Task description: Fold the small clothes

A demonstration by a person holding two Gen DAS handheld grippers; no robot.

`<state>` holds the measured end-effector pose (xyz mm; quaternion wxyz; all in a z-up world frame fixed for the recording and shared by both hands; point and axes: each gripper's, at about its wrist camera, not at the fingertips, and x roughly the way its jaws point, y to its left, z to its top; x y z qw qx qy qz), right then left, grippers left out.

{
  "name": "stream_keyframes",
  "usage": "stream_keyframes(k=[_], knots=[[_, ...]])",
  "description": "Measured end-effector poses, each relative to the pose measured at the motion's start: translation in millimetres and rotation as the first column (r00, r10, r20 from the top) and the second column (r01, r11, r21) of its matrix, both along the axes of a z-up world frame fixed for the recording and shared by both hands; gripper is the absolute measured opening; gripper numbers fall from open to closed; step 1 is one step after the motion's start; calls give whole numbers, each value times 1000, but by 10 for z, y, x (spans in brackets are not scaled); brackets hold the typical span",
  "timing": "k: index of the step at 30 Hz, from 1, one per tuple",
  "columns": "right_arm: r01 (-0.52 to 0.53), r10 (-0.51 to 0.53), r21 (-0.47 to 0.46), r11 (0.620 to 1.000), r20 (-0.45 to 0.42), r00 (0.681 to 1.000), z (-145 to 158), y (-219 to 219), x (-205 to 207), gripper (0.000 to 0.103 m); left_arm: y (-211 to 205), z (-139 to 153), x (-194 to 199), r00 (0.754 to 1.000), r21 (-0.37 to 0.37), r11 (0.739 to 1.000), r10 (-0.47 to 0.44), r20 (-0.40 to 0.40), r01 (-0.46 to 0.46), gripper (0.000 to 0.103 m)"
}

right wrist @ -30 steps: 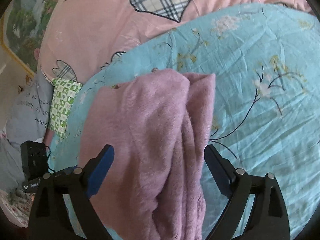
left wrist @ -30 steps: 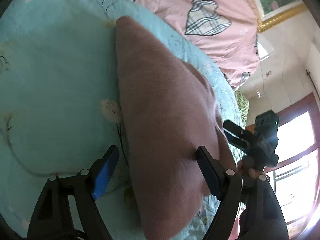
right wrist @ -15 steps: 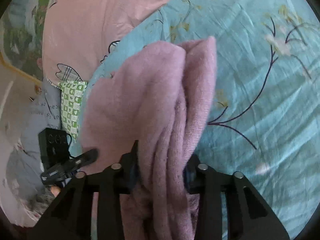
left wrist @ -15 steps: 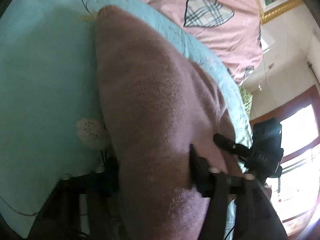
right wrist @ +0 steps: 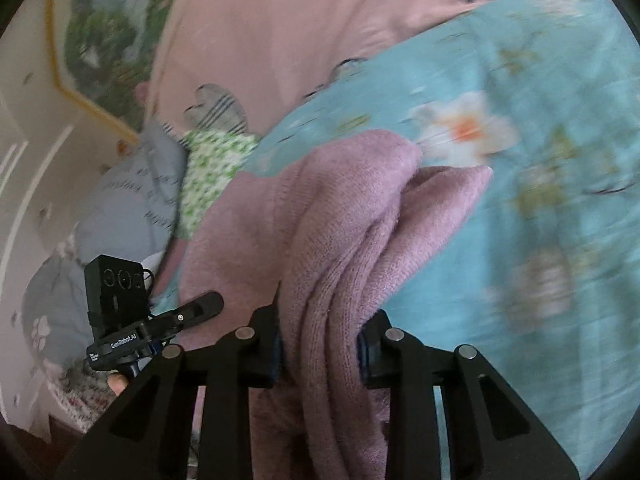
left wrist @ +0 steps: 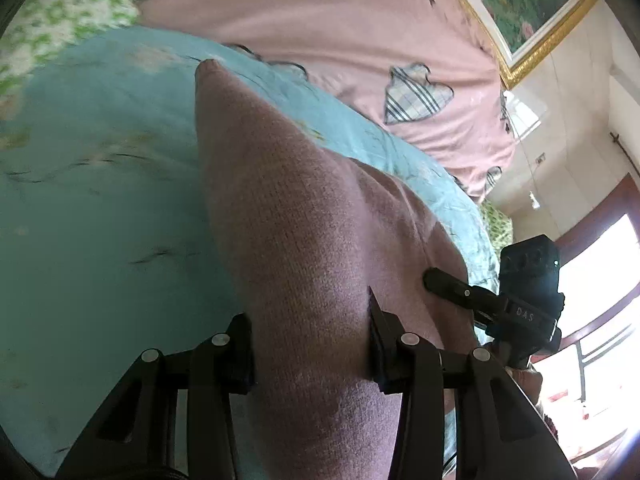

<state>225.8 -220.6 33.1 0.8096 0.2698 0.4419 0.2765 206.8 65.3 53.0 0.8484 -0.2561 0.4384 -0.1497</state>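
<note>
You have one pink knitted garment (left wrist: 304, 248) and two grippers on it. Your left gripper (left wrist: 312, 344) is squeezing in on a thick fold of it, jaws closing with the knit bunched between them. Your right gripper (right wrist: 320, 344) is likewise closing on several gathered layers. The garment stretches ahead of both grippers over one blue floral sheet (right wrist: 540, 152), with one pink heart-print quilt (left wrist: 360, 32) beyond.

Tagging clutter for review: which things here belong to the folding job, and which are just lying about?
In the job:
pink sweater
left gripper, closing on it
right gripper, closing on it

Lying about:
blue floral sheet
pink heart-print quilt
green patterned cloth
framed picture
</note>
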Motion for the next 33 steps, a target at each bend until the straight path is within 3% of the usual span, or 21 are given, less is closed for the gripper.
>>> stream_keyframes(k=[5,8,11,14,16,21,27,33], knots=[[-90,90,52,995,-13,996,-106,536,-95,29,437,39,-326,999,14,999,37,-10,-37,42],[-123,126,69,990,-44,991,-262,743,-141,29,570,-109,-430,998,12,999,49,-47,-49,44],[-128,132,43,991,-101,986,-465,863,-193,29,672,-392,-484,990,7,997,77,-121,-77,50],[-110,113,32,993,-125,986,-585,828,-246,32,706,-540,-546,988,-11,996,87,-128,-89,64],[-100,101,20,995,-141,985,-622,805,-273,36,737,-584,-593,988,-13,996,90,-127,-92,67],[-79,76,-22,997,-132,988,-506,744,-338,43,751,-498,-618,986,14,994,106,-132,-105,74],[26,-28,-94,995,-14,1000,-82,555,-357,45,927,-238,-738,981,122,978,177,-79,-167,76],[-21,21,-146,989,-6,1000,-2,842,-123,45,1030,-142,-502,969,158,961,238,-69,-225,76]])
